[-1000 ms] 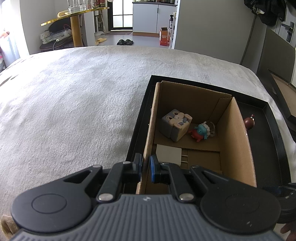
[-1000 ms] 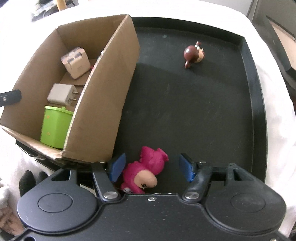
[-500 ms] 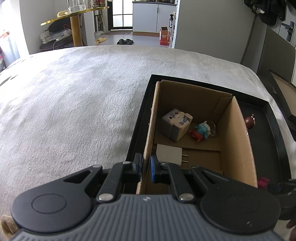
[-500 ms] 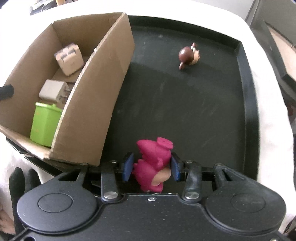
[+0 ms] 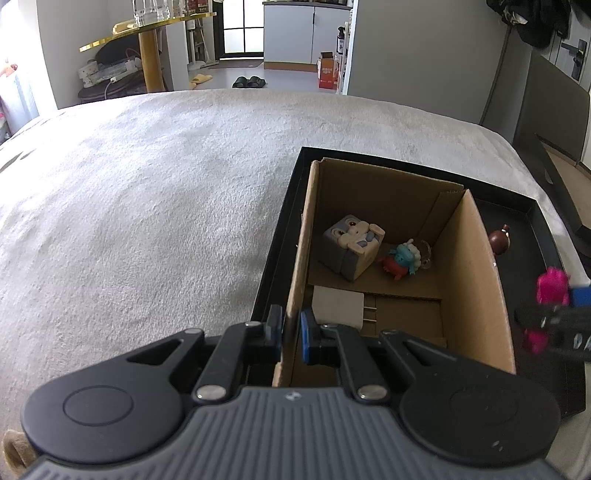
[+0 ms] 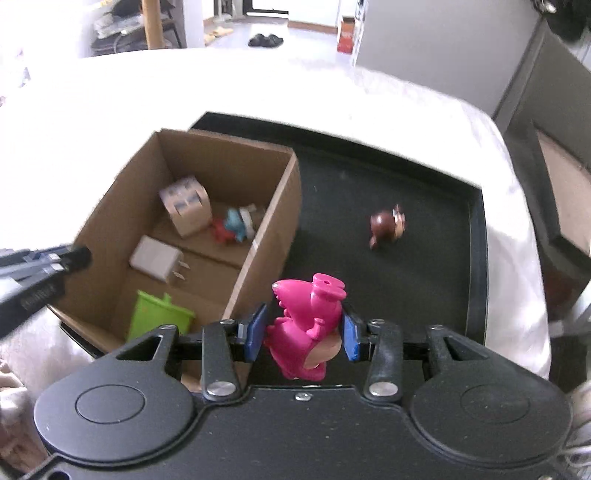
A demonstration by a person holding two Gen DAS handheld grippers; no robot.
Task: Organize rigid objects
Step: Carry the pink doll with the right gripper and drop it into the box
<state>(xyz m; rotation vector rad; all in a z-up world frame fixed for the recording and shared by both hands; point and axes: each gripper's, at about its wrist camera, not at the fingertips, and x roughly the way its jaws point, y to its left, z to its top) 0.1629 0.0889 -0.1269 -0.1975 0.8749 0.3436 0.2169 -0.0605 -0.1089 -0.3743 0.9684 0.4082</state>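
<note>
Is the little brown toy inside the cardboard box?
No, the brown toy lies on the black tray, outside the cardboard box.

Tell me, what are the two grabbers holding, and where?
The right gripper squeezes the pink toy by its sides. The left gripper pinches the cardboard box by its left wall.

a home: slippers (image 5: 250, 81) by the door, kitchen cabinets (image 5: 306, 31) beyond.
</note>
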